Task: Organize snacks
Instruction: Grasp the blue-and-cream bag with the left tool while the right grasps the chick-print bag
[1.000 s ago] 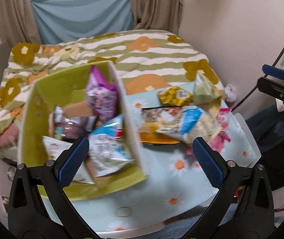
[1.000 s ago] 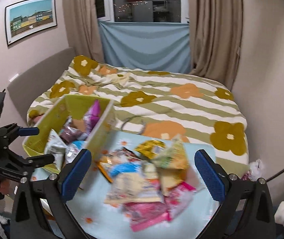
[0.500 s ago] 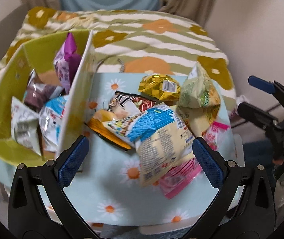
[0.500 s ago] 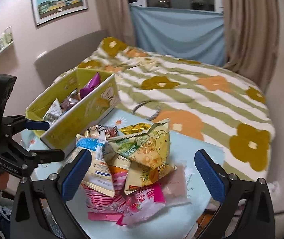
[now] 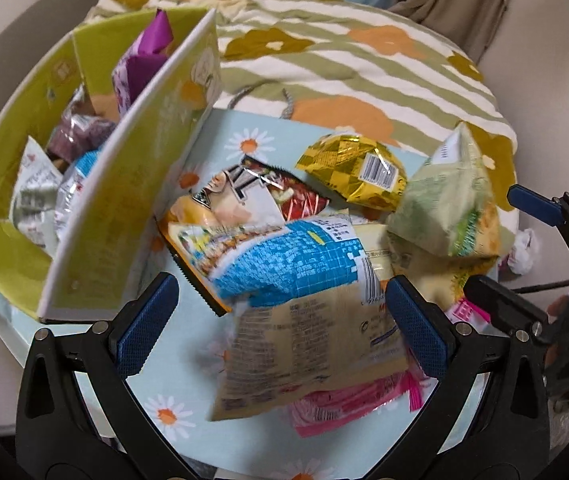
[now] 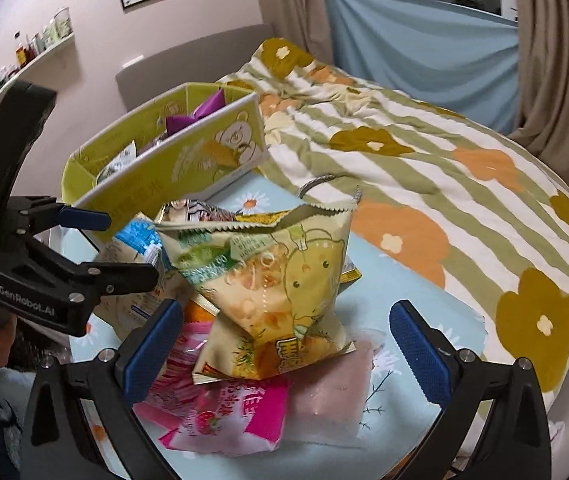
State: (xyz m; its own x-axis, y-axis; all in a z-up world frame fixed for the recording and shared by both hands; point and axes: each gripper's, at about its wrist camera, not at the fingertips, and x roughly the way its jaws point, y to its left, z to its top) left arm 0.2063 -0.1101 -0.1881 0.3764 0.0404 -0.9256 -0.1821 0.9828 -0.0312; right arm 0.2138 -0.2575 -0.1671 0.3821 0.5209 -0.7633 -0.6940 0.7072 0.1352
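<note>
Lying in a loose heap on the small table [image 5: 240, 432] with the daisy cloth, the snack bags are waiting just beside the green box [image 5: 132, 216], which is already holding several packets. The blue and tan bag [image 5: 304, 312] is lying on top of the heap, nearest to the left gripper [image 5: 280, 324]; the yellow-green bag [image 6: 284, 280] is standing half upright in front of the right gripper [image 6: 288, 344], and a pink packet [image 6: 228, 412] is lying under it. These bags are looking light, puffed with air, and made of smooth film, so I am judging them soft and a little slippery, with contents that are probably breaking easily. The flat sealed edge or a corner is seeming the safer place to pinch. Both grippers are standing wide open and are grasping nothing; their blue pads [image 5: 144, 324] are not touching any bag.
</note>
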